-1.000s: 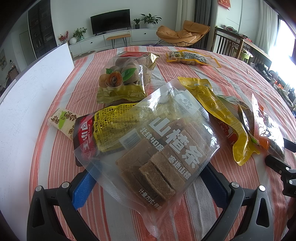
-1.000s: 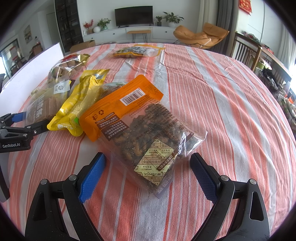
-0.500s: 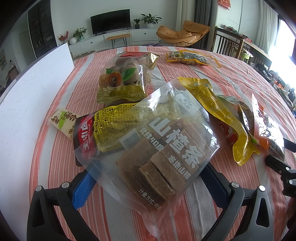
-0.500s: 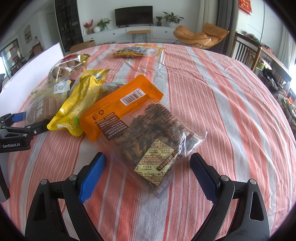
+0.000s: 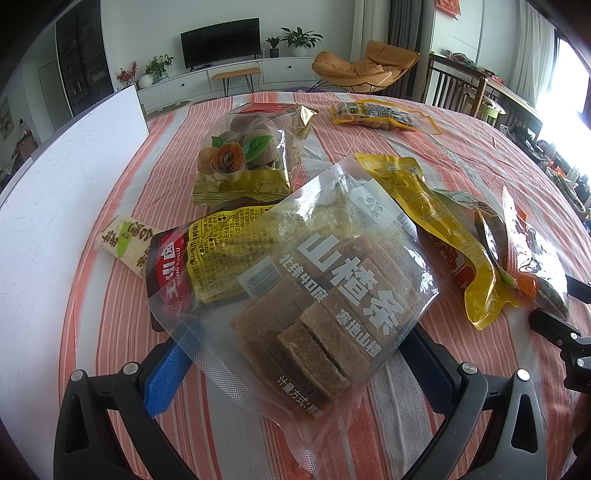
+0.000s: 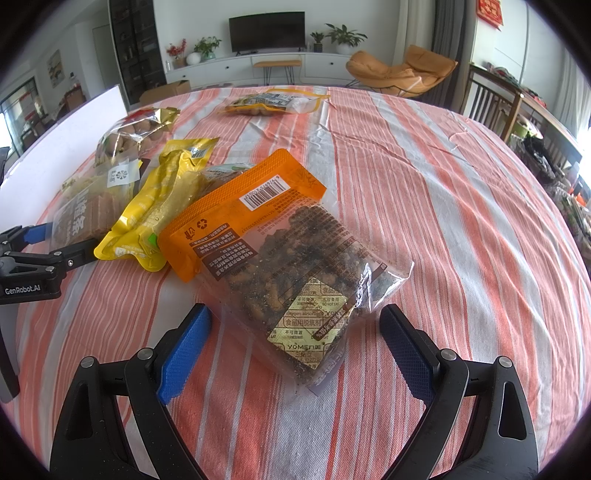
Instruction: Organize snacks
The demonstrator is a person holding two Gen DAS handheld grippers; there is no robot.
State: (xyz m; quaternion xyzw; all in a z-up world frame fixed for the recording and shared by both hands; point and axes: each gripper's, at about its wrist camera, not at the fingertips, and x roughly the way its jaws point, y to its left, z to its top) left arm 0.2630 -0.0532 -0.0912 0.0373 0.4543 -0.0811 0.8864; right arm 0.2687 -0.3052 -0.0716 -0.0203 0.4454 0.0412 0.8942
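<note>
The table wears an orange-and-white striped cloth [image 6: 424, 192], creased toward its far edge. Beyond that edge a long white low cabinet [image 6: 295, 68] runs along a pale wall, carrying a dark flat television [image 6: 266, 34], potted green plants [image 6: 345, 37] and a vase of red flowers [image 6: 176, 51]. A small wooden bench [image 6: 282, 66] stands before the cabinet. Off the table's far right corner sits an orange lounge chair [image 6: 406, 72], with grey curtains [image 6: 448, 33] behind it. Dark wooden chairs [image 6: 491, 99] line the right edge, where daylight glares through a window [image 5: 569, 81]. A tall dark shelf unit [image 6: 136, 48] rises past the far left corner, and a white board [image 5: 55, 177] lies along the left edge.
</note>
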